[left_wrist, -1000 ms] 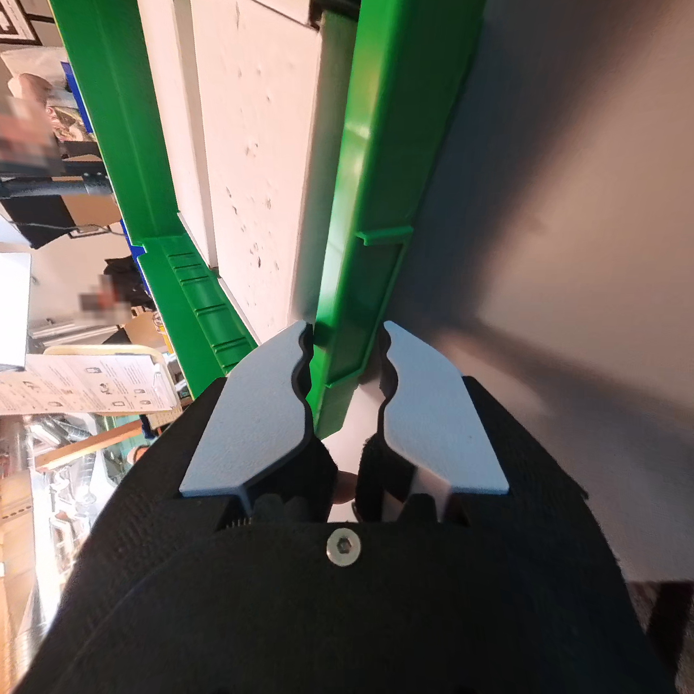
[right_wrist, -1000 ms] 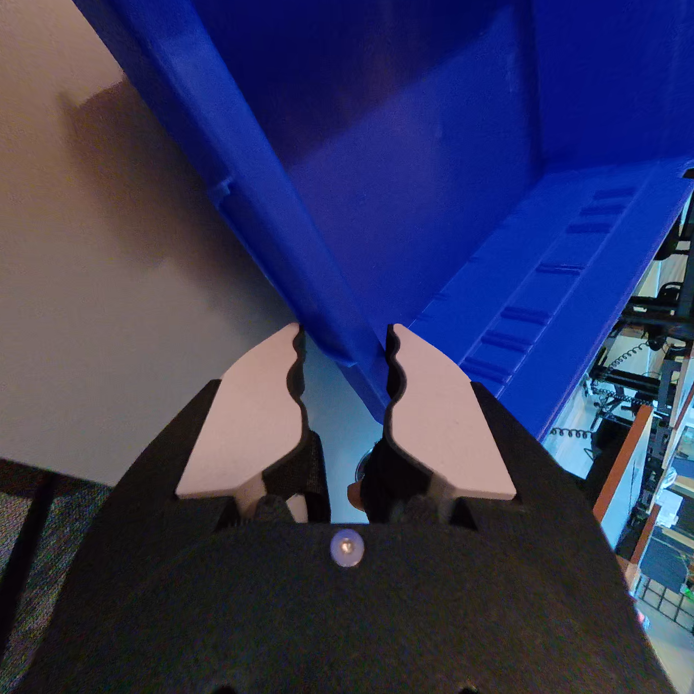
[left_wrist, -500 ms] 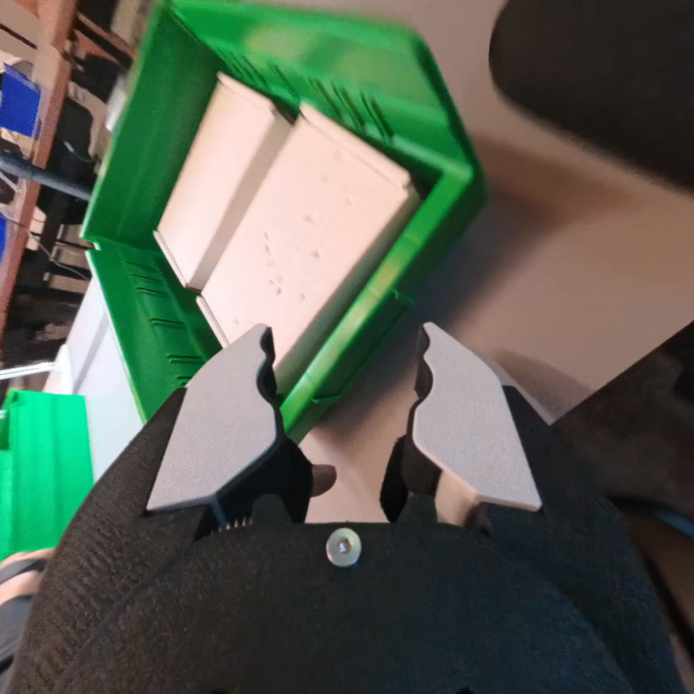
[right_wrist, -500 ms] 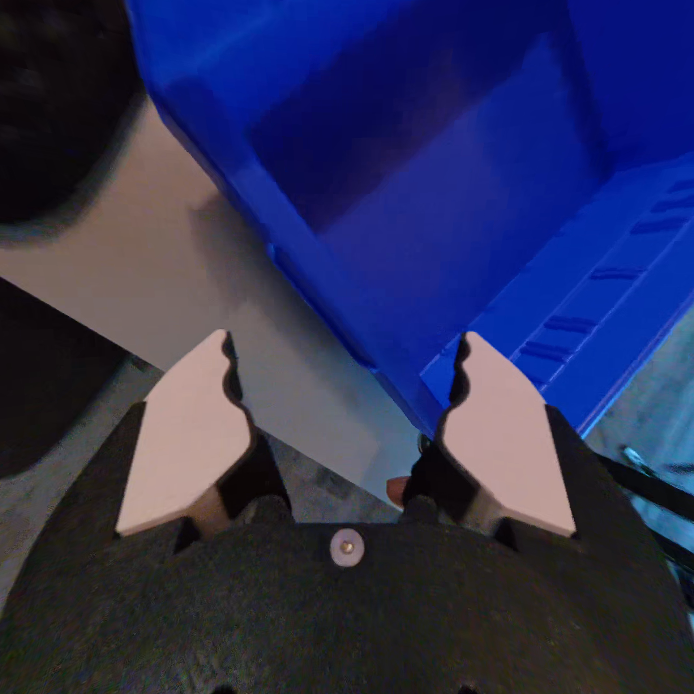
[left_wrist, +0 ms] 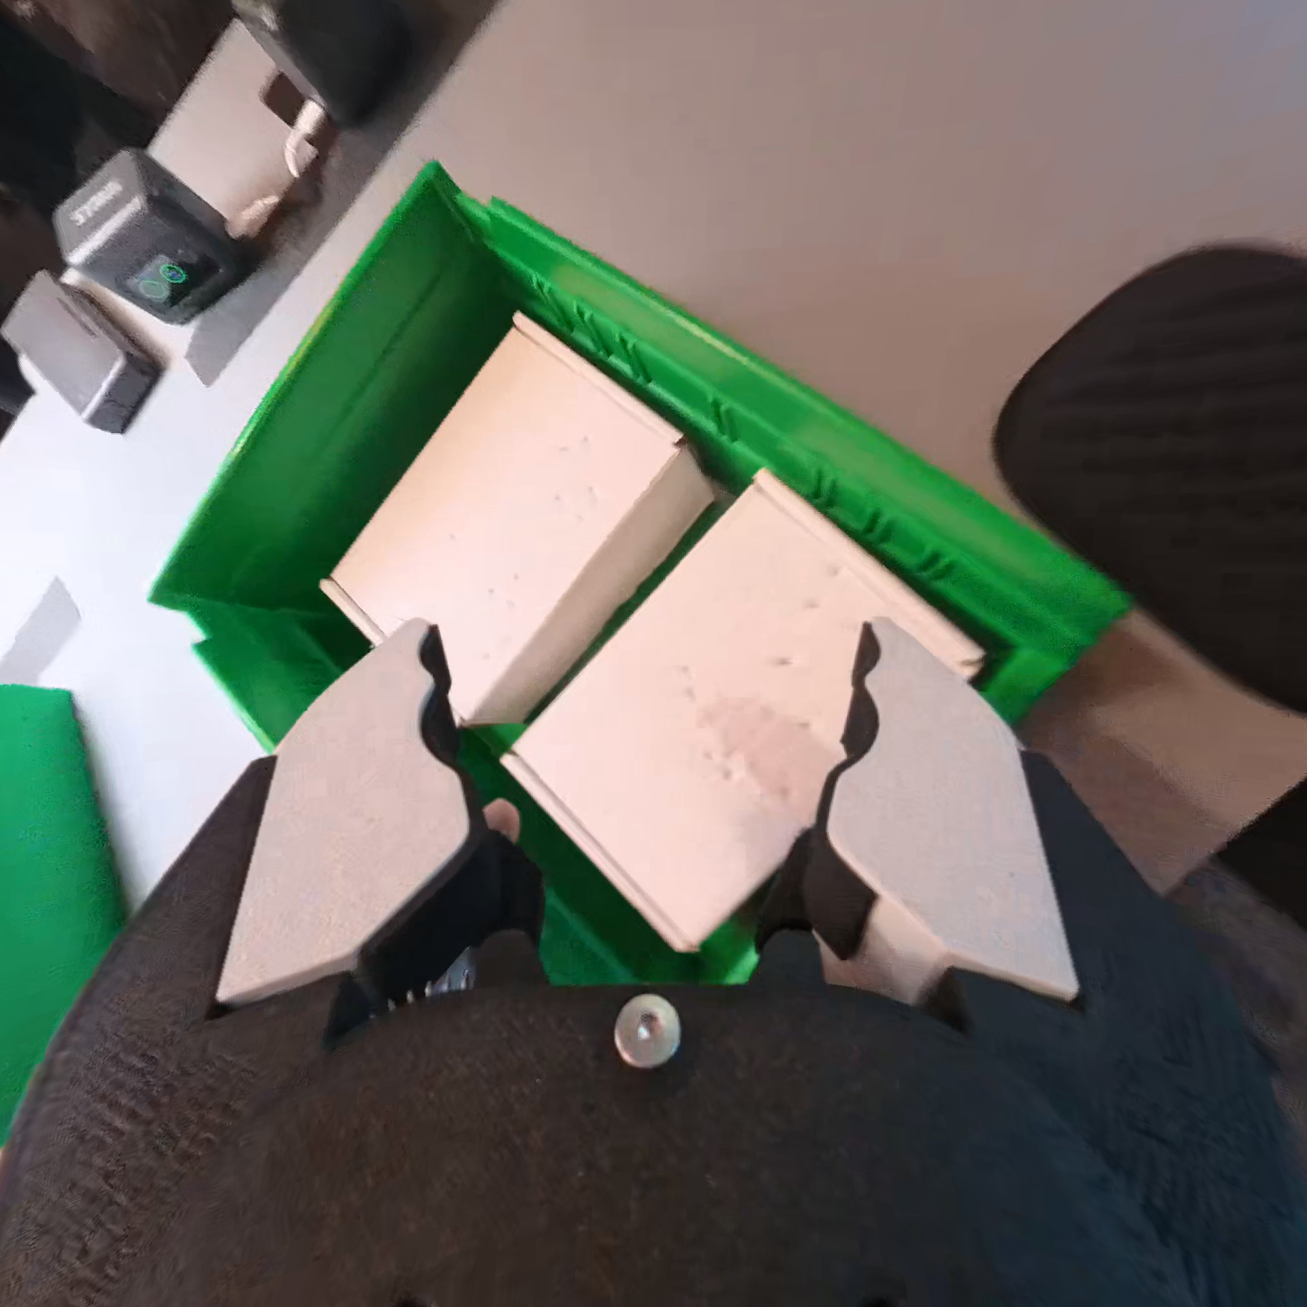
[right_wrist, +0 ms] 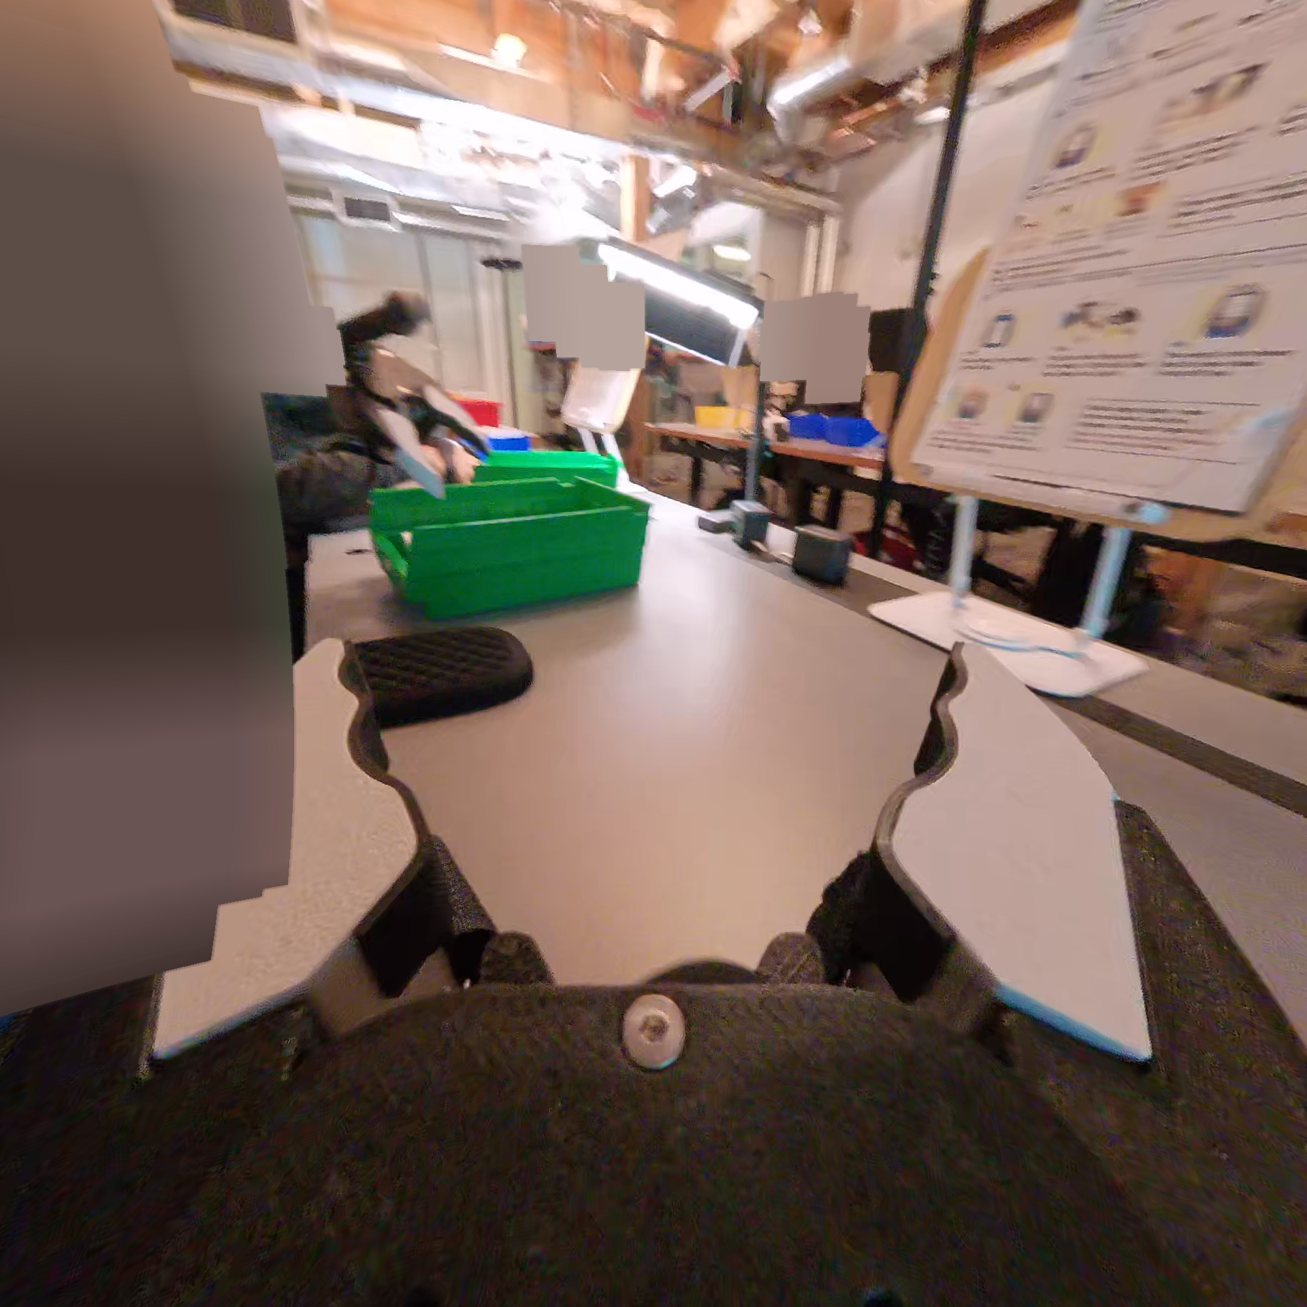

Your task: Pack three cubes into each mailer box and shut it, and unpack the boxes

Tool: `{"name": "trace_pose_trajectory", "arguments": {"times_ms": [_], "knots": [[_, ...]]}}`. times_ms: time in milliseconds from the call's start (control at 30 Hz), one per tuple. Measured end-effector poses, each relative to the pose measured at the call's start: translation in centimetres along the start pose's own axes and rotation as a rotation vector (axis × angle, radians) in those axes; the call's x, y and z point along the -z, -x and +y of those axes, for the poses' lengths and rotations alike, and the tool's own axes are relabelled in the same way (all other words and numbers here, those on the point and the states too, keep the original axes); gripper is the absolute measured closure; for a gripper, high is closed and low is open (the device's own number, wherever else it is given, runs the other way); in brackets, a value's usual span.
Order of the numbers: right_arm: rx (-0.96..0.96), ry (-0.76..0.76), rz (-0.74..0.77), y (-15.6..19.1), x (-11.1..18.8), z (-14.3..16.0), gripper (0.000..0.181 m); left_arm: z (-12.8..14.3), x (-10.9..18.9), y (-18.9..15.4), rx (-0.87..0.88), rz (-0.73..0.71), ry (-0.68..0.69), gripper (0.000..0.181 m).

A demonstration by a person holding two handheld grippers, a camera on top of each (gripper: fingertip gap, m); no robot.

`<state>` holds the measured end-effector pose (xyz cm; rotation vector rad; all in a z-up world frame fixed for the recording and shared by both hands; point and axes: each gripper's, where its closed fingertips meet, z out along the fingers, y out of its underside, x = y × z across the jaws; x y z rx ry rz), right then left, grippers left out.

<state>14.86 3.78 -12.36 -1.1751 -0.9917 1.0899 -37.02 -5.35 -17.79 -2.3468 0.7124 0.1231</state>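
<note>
Two closed white mailer boxes lie side by side in a green bin [left_wrist: 318, 452], one far [left_wrist: 523, 509] and one near [left_wrist: 707, 721]. My left gripper [left_wrist: 647, 636] is open and empty, hovering above the near box and looking down into the bin. My right gripper [right_wrist: 647, 654] is wide open and empty, low over the grey table [right_wrist: 672, 778]. In the right wrist view the green bin [right_wrist: 523, 552] stands ahead to the left, with the left gripper [right_wrist: 417, 452] blurred above it. No cubes are in view.
A black ribbed pad [right_wrist: 445, 672] lies on the table between the right gripper and the bin, and also shows in the left wrist view [left_wrist: 1167, 495]. A board on a white stand [right_wrist: 1004, 636] is at the right. Small dark devices [left_wrist: 141, 233] sit beyond the bin. There is about 55 cm between the tips of the two grippers.
The left gripper let go of the green bin's wall, opened and rose over the boxes. The right gripper let go of a blue bin's rim, opened wide and swung to face across the table.
</note>
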Motion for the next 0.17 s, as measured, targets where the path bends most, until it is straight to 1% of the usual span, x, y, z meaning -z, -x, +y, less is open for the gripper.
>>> {"name": "trace_pose_trajectory", "arguments": {"times_ms": [100, 167], "knots": [[-0.043, -0.043, -0.090, 1.4, -3.0, 2.0, 0.036, 0.3, -2.6, 1.5, -0.090, 0.094, 0.154, 0.068], [-0.061, -0.081, -0.134, 2.2, -4.4, 2.8, 0.035, 0.0, -4.0, 2.5, -0.168, 0.126, 0.220, 0.062]]}}
